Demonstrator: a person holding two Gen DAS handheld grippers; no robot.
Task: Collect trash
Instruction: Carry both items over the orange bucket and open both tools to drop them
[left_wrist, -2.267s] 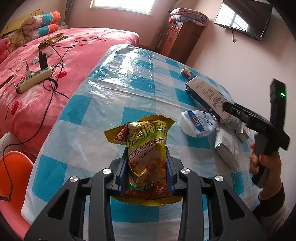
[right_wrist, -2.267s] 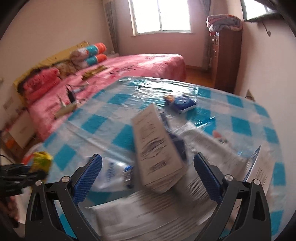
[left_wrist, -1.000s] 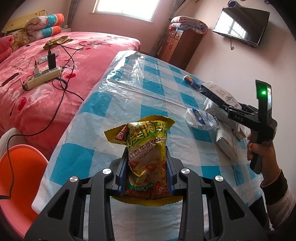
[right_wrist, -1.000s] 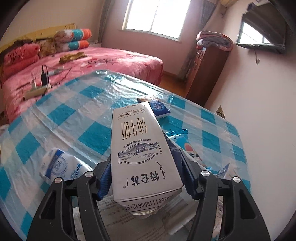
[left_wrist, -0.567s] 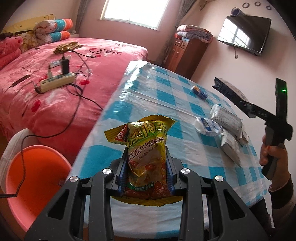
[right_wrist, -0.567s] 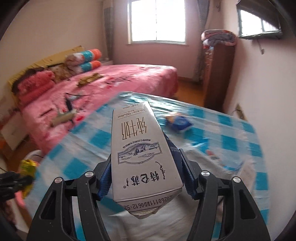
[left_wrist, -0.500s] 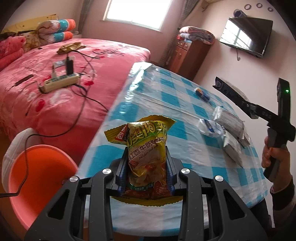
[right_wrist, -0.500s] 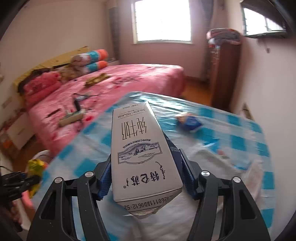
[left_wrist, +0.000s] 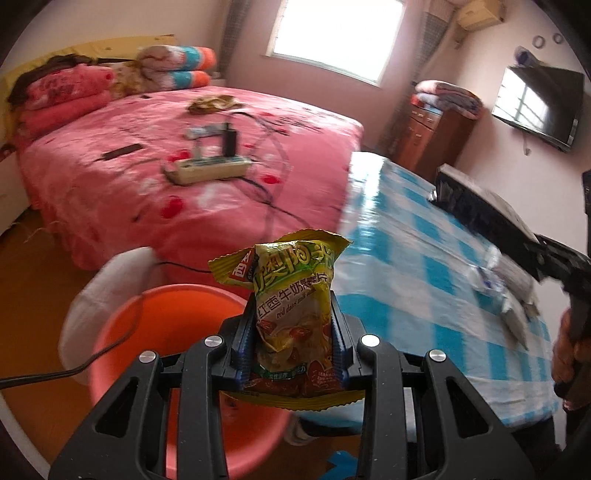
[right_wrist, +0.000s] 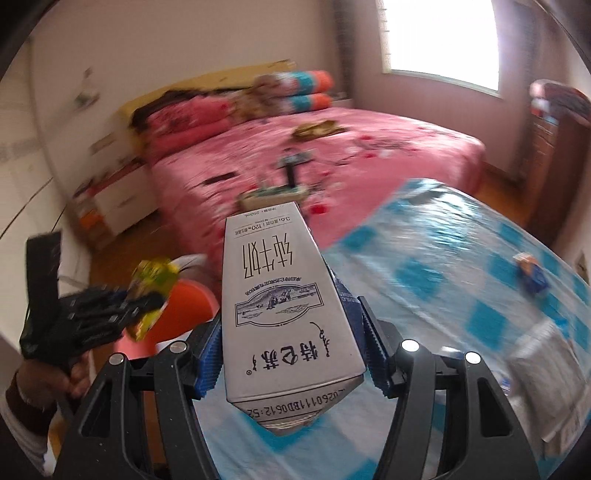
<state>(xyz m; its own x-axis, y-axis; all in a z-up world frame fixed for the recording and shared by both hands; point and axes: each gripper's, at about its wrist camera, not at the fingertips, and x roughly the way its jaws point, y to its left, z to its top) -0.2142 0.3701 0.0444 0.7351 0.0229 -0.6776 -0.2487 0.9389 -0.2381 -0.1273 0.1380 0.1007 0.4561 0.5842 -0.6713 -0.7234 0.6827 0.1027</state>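
My left gripper (left_wrist: 291, 325) is shut on a yellow-green snack bag (left_wrist: 291, 291), which hangs over the near rim of an orange bin (left_wrist: 162, 328) on the floor beside the table. My right gripper (right_wrist: 291, 332) is shut on a white milk carton (right_wrist: 280, 295) with black print, held above the table's edge. In the left wrist view the carton (left_wrist: 480, 203) and the right gripper show at the right, over the checked cloth. The right wrist view catches the left gripper (right_wrist: 122, 306), the snack bag (right_wrist: 155, 280) and the orange bin (right_wrist: 184, 310) at the left.
A blue-and-white checked table (left_wrist: 424, 266) still carries white wrappers (left_wrist: 513, 295) and a small blue packet (right_wrist: 532, 273). Behind it is a pink bed (left_wrist: 147, 177) with a power strip (left_wrist: 207, 170) and cables. A white cloth (left_wrist: 107, 277) lies against the bin. A person's hand (left_wrist: 569, 354) grips the right handle.
Both grippers have swung left, off the table toward the bed side. The orange bin has come under the snack bag. The grips on the bag and the carton are unchanged.
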